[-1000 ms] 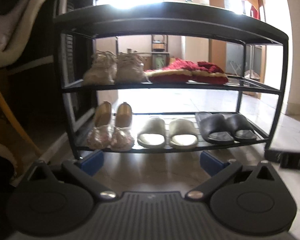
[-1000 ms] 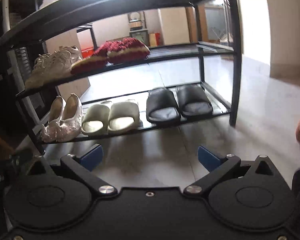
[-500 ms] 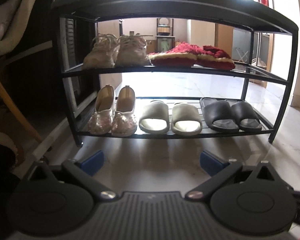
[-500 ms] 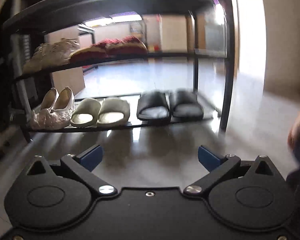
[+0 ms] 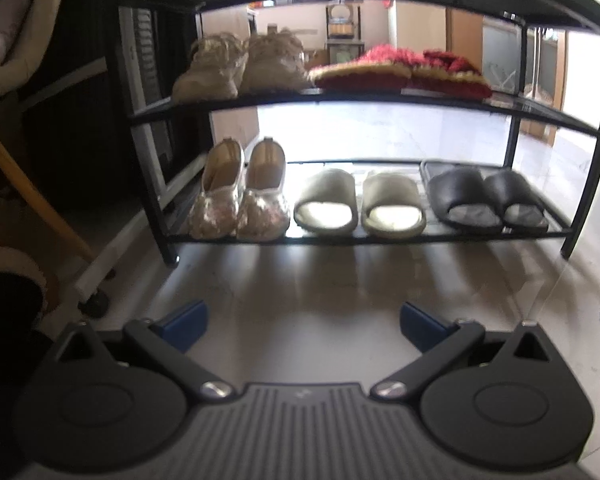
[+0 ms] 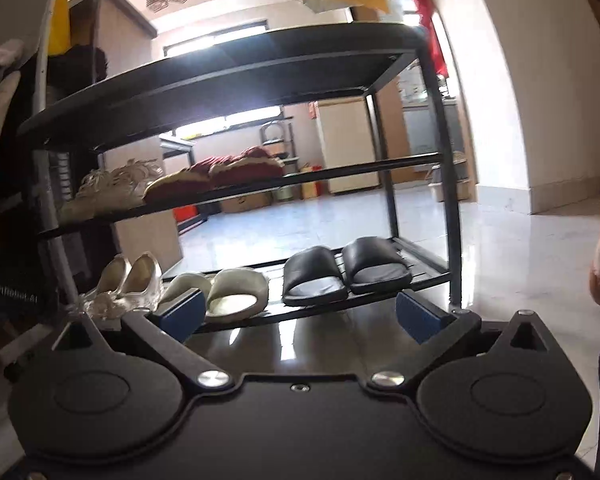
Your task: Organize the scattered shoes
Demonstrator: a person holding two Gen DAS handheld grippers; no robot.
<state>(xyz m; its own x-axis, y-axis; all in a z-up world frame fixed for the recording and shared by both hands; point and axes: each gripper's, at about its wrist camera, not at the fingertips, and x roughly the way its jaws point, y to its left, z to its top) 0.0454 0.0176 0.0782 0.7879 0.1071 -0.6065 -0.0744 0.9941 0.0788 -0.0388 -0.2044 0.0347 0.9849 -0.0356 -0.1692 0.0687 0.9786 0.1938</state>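
Black rack (image 5: 548, 116) dead ahead in both views, two open shelves under a solid top. Bare tile floor (image 5: 340, 300) between rack and both grippers, plenty of open room there, more off past the rack's right post in the right wrist view. Cramped on the left though: dark furniture and a slanted wooden leg (image 5: 32, 196) close beside the rack.

Top of the rack cut off in the left wrist view. Sneakers (image 5: 240, 64) and red slippers (image 5: 400, 68) on the upper shelf, backlit and a bit blurry. Lower shelf left to right: sparkly flats (image 5: 240, 196), cream slides (image 5: 360, 204), black slides (image 5: 488, 200), all paired up, toes out, near the front edge. In the right wrist view, left blue pad (image 6: 182, 314) hiding part of a cream slide.

Left gripper (image 5: 302, 326) spread wide, nothing between the pads, hanging over floor short of the rack. Right gripper (image 6: 300, 316) same deal, wide and empty, apart from every shoe
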